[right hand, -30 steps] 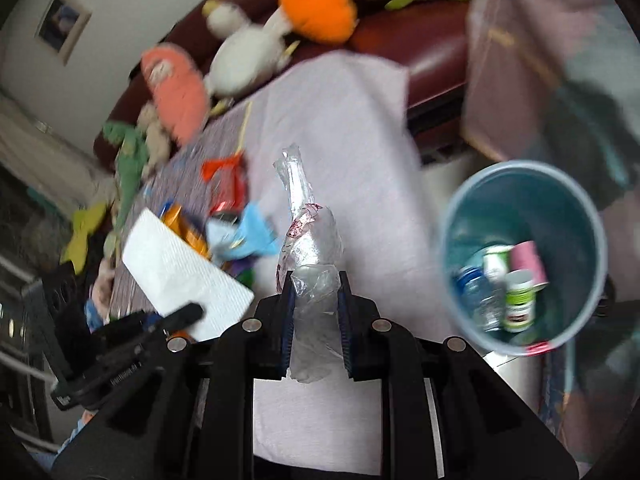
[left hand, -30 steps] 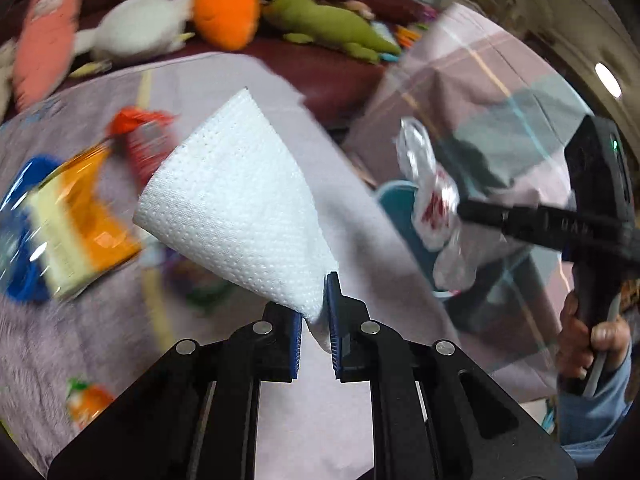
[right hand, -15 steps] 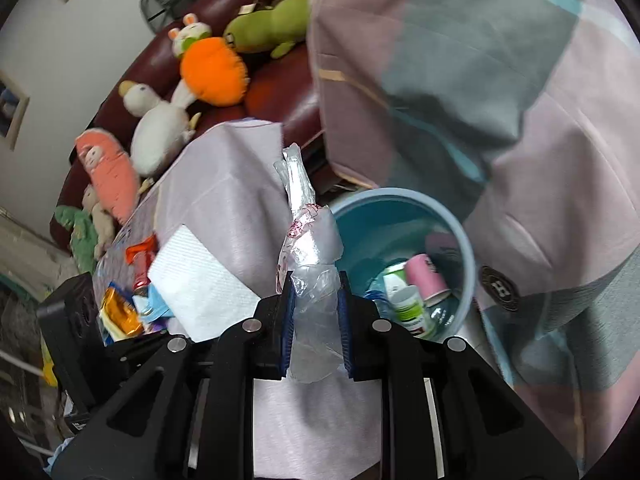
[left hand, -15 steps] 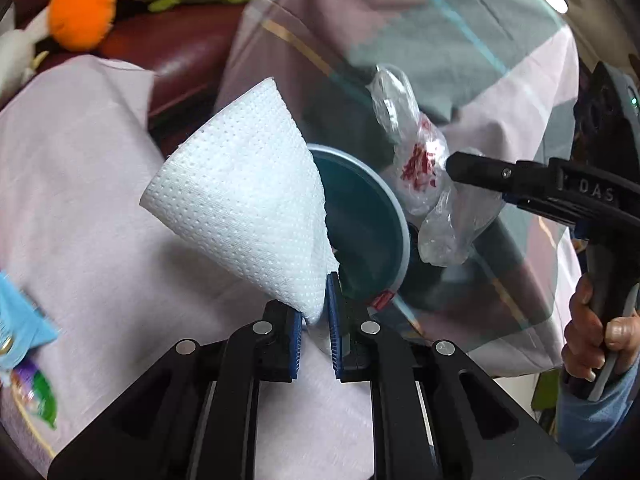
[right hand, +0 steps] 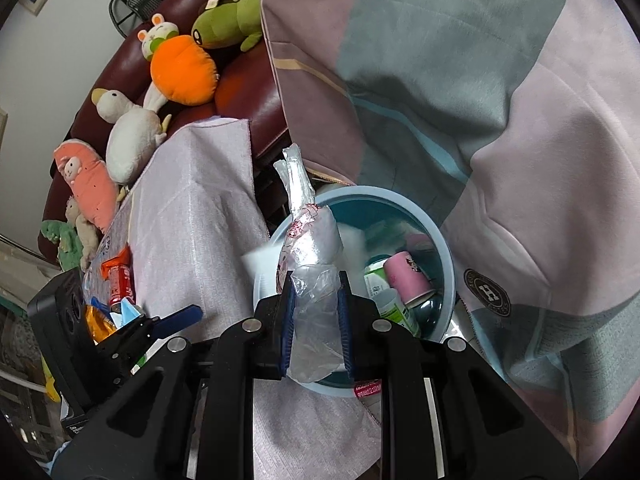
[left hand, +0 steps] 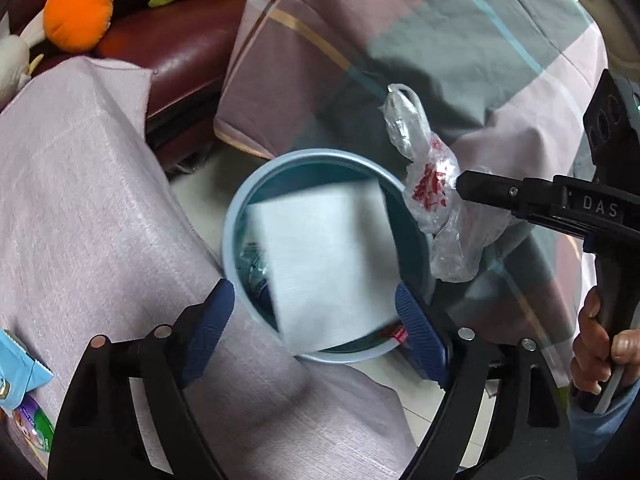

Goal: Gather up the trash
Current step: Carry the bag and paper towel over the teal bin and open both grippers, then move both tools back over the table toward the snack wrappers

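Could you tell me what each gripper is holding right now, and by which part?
The left gripper is open and holds nothing; the paper towel is over the bin. The right gripper pinches the clear plastic bag near its lower end.

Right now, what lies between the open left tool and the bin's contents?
The white paper towel, blurred and loose, over the blue bin beyond the left tool; left wrist view.

Bin (left hand: 234,240) mouth blocked by white napkin (left hand: 328,264); draped table (left hand: 80,200) crowds left rim
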A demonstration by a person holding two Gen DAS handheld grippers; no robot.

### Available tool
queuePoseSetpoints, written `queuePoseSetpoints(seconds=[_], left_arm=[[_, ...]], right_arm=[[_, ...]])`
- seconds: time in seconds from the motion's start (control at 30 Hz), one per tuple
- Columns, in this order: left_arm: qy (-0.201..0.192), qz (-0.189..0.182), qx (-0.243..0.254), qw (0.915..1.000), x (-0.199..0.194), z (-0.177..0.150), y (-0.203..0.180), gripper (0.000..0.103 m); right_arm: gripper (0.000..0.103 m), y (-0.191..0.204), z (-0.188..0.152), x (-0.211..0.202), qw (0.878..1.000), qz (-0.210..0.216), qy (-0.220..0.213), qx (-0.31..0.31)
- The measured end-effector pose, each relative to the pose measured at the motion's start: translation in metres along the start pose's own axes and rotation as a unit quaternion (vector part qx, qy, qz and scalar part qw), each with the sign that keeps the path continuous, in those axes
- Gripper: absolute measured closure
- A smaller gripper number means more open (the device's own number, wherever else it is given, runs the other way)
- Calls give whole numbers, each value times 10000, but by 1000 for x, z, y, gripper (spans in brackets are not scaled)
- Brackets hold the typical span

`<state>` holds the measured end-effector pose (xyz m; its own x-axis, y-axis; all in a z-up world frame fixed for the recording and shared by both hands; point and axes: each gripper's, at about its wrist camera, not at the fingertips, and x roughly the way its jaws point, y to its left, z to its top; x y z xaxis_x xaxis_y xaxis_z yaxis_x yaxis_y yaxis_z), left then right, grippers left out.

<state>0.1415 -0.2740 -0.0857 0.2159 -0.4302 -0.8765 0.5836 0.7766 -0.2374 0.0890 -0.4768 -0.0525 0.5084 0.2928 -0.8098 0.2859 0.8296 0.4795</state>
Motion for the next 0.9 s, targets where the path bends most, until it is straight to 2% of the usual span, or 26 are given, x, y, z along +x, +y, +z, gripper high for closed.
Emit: queuePoseSetpoints(seconds=[0.2,0.53,0.63,0.7,0.9], left_arm=[[-59,14,-143,9999,-10,-11,14,11],[-137,-69,-519,9985,-25,-20,41,7],[-150,-110,-646,9977,-29,-24,50,7],[-165,-134,-718,9972,-30,-26,55,7],[-256,-148,-885,9956,-39,-34,70,7]], right_arm=[[84,2,1,10,9999,-56,105,25],[81,14,3,30,9994,-189,293,-14],[67,15,3,37,9990,-262,359,42],[46,17,2,40,9987,-312,387,74],[36,27,1,45,9982,-404,447,14]])
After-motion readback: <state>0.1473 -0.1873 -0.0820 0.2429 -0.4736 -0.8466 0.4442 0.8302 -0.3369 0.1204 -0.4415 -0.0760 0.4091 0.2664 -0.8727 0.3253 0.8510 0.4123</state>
